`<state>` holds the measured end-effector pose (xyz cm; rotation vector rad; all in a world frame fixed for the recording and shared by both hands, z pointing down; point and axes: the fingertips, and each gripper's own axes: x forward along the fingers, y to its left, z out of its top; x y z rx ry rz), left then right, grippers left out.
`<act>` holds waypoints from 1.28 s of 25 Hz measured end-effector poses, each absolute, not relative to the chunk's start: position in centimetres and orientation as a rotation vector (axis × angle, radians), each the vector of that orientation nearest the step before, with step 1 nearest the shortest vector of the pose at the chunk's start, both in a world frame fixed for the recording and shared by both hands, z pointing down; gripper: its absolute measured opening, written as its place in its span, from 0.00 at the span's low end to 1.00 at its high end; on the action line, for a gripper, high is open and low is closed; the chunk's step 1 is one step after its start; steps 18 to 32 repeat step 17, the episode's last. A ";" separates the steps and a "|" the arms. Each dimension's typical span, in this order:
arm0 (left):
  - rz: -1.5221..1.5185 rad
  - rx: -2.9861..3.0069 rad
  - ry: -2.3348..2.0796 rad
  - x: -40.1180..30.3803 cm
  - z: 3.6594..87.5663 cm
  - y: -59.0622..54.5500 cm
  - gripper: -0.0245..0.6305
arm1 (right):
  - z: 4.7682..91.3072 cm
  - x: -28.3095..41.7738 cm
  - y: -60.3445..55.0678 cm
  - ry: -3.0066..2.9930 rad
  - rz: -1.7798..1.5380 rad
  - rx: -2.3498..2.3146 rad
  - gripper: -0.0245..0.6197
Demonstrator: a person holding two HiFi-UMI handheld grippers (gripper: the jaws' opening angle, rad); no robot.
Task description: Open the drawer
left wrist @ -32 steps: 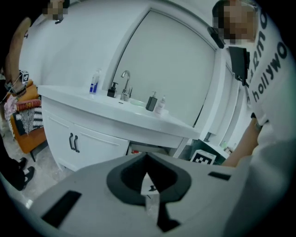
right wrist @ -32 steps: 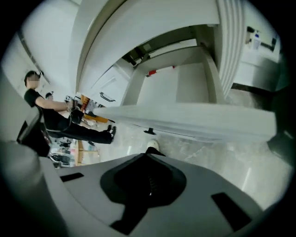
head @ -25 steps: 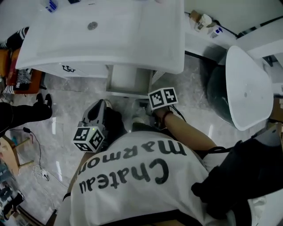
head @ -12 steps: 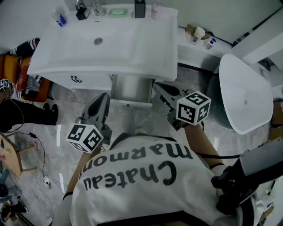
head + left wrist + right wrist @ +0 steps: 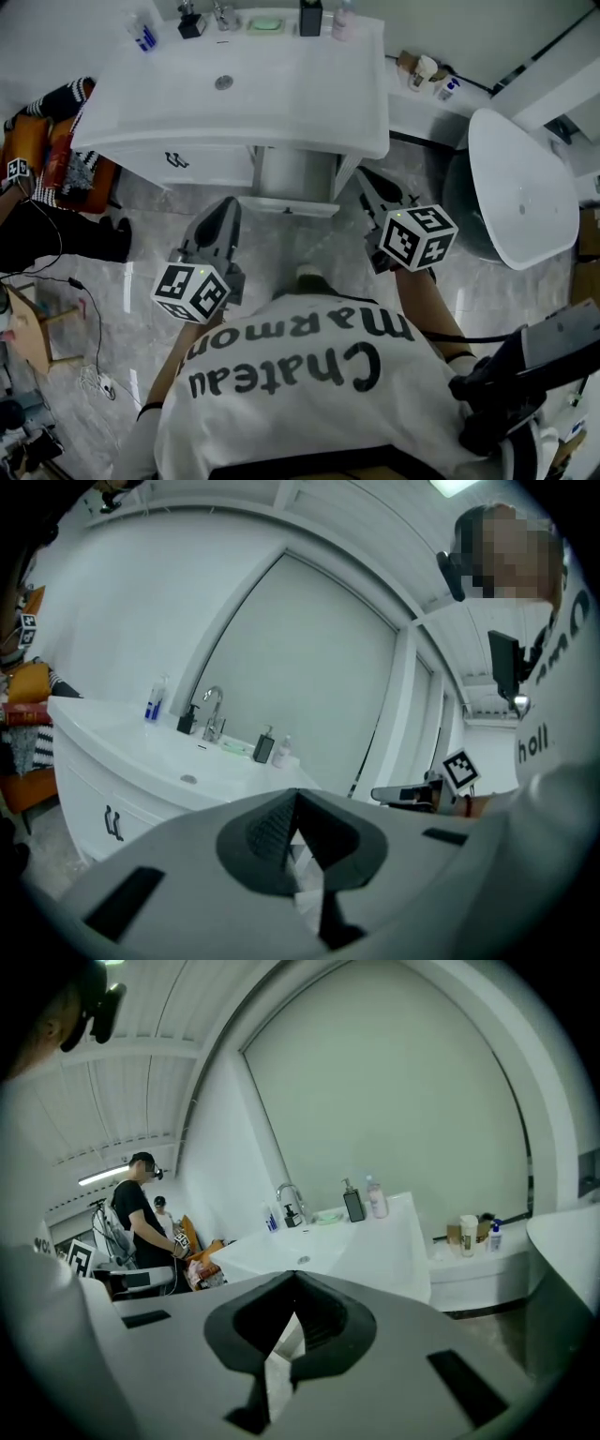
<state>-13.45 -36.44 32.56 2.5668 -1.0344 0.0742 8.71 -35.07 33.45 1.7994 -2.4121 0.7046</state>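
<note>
**One drawer pulled out, both grippers away from it**

Most of the task looks done. The narrow white drawer [image 5: 289, 180] under the white washbasin cabinet [image 5: 309, 103] stands out from the cabinet face. Its front panel is nearer to you than the door with the dark handles [image 5: 175, 159] beside it. From the head view I cannot tell whether it is out to its full length. If it is not, one more pull is left; otherwise nothing remains.

Your left gripper [image 5: 223, 212] hangs in front of the cabinet with its jaws together and nothing between them; its own view [image 5: 295, 796] shows the same. Your right gripper [image 5: 368, 182] is also closed and empty, as its view [image 5: 293, 1279] confirms. It is just to the right of the drawer and does not touch it.

Compared with one second ago, both grippers are higher. The right one was then low at the drawer front, close to the floor, and it is now lifted and turned, so its marker cube [image 5: 418, 236] faces up. The drawer stays pulled out as before. You also look a little further forward, so the bottles at the back of the basin now show.
</note>
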 end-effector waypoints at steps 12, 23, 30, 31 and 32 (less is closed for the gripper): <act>0.028 2.558 -1.073 -17.2 32.0 -35.2 0.05 | 32.7 6.7 -33.0 -2.333 0.693 1.875 0.05; 0.020 2.557 -1.076 -17.8 31.8 -35.4 0.05 | 32.7 6.1 -32.8 -2.325 0.689 1.875 0.05; 0.020 2.557 -1.076 -17.8 31.8 -35.4 0.05 | 32.7 6.1 -32.8 -2.325 0.689 1.875 0.05; 0.020 2.557 -1.076 -17.8 31.8 -35.4 0.05 | 32.7 6.1 -32.8 -2.325 0.689 1.875 0.05; 0.020 2.557 -1.076 -17.8 31.8 -35.4 0.05 | 32.7 6.1 -32.8 -2.325 0.689 1.875 0.05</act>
